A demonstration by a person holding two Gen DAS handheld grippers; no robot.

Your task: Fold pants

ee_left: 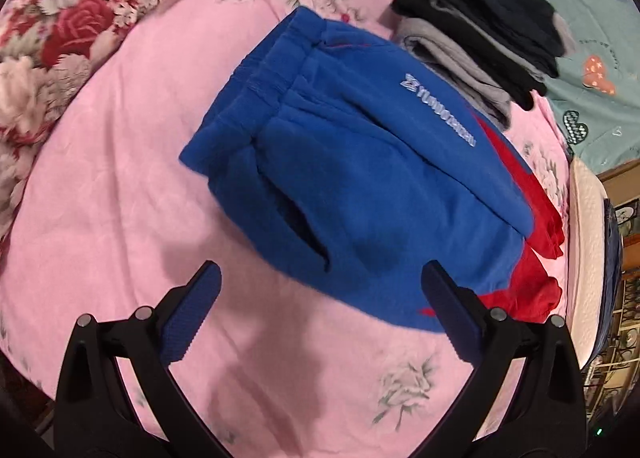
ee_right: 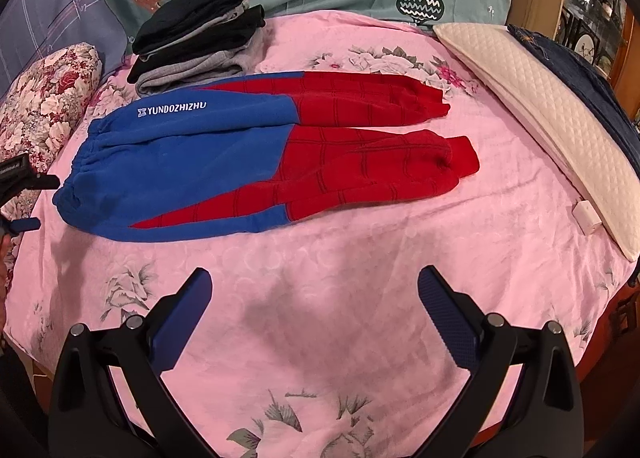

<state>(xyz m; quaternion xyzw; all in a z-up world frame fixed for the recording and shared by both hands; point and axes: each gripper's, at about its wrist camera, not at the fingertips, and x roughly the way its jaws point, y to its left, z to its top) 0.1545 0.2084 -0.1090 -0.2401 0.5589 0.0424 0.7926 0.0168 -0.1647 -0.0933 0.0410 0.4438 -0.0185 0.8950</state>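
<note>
- Mostly the pants point(ee_right: 240, 162) are in full view from the right wrist camera: they lie flat on the pink bed sheet point(ee_right: 360, 266), waistband to the left, both legs to the right and slightly apart at the cuffs.
- From the left wrist camera the pants point(ee_left: 352, 178) look shortened; the red legs are mostly hidden behind the blue upper part, and only their ends show at the right.
- Fabric of the pants looks thick and fleecy; the top is blue with a gathered elastic waistband, the legs are red with thin dark grid lines, and white letters run along one blue side.
- Left gripper point(ee_left: 320, 314) is spread wide and holds nothing; it hovers just before the near edge of the blue part, and its right finger covers a small piece of the hem.
- Right gripper point(ee_right: 314, 318) is also spread wide and empty, over bare sheet, well apart from the pants.
- Both grippers have black arms with ribbed blue pads.
- Behind the pants a stack of folded dark and grey clothes point(ee_right: 196, 34) stands; how many pieces, I cannot tell.
- At the right edge lies a quilted cream pillow point(ee_right: 540, 118), partly cut off by the frame.
- At the left a floral blanket point(ee_right: 44, 106) is rolled, soft and plush.
</note>
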